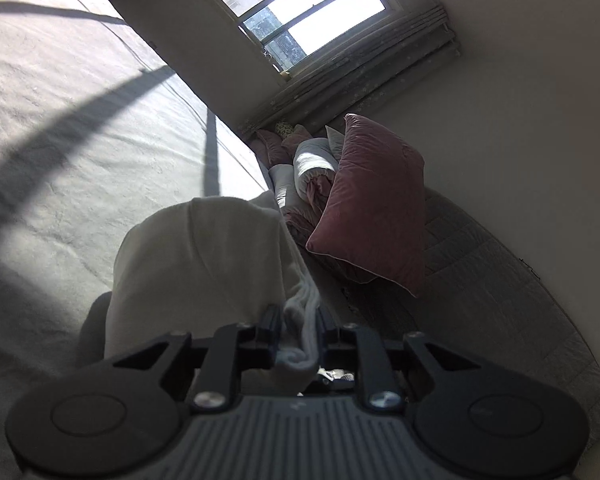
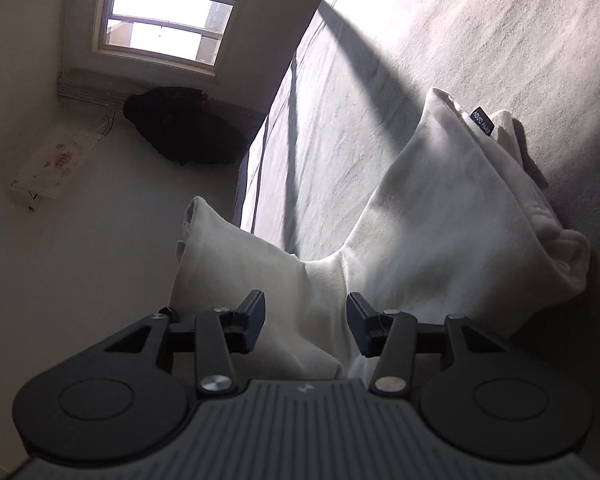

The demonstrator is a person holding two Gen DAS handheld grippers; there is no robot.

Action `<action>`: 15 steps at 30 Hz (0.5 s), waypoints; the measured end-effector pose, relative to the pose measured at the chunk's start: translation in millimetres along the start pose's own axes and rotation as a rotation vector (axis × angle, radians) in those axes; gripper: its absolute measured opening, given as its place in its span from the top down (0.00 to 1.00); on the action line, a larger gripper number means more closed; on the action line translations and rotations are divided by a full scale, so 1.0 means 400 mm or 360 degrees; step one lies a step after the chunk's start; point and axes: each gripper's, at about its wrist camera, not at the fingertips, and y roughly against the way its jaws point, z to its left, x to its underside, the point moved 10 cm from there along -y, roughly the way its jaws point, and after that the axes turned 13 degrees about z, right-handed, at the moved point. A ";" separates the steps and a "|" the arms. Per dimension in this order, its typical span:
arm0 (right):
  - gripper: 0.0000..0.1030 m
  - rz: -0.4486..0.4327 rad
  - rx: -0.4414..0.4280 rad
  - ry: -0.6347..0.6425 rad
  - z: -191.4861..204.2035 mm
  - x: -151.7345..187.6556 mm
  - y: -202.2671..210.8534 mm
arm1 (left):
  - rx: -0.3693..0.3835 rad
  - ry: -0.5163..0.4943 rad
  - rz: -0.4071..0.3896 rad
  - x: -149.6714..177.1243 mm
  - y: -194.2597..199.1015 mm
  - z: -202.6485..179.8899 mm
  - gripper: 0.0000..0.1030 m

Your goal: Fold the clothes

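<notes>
Between the fingers of the left claw (image 1: 299, 322) — a bunched white edge of the garment (image 1: 204, 264), pinched tight and lifted off the bed (image 1: 60, 140). Right claw (image 2: 306, 320) spread wide over the same cloth, gripping nothing. Best to seize an edge level with the left — then pull taut. No containers in view.

I see a grey bed sheet (image 1: 60, 140), a barred window (image 1: 296, 12), a pink pillow (image 1: 376, 204) by rolled bedding (image 1: 312, 164), and a black bag (image 2: 180, 128) on the floor.
</notes>
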 end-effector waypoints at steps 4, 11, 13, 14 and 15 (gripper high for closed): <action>0.42 -0.0043 -0.0084 -0.0193 -0.031 -0.028 0.046 | 0.0054 0.0069 0.0114 0.050 -0.067 0.019 0.77; 0.30 -0.0032 -0.0117 -0.0335 -0.065 -0.034 0.085 | 0.0064 0.0098 0.0245 0.094 -0.097 0.031 0.69; 0.30 -0.0013 -0.0039 -0.0288 -0.057 -0.032 0.082 | 0.0085 0.0086 0.0246 0.090 -0.090 0.020 0.67; 0.30 -0.0006 -0.0005 -0.0261 -0.052 -0.028 0.077 | 0.0095 0.0079 0.0246 0.088 -0.086 0.015 0.67; 0.30 0.0001 0.0028 -0.0234 -0.048 -0.024 0.073 | 0.0102 0.0071 0.0221 0.078 -0.072 0.010 0.67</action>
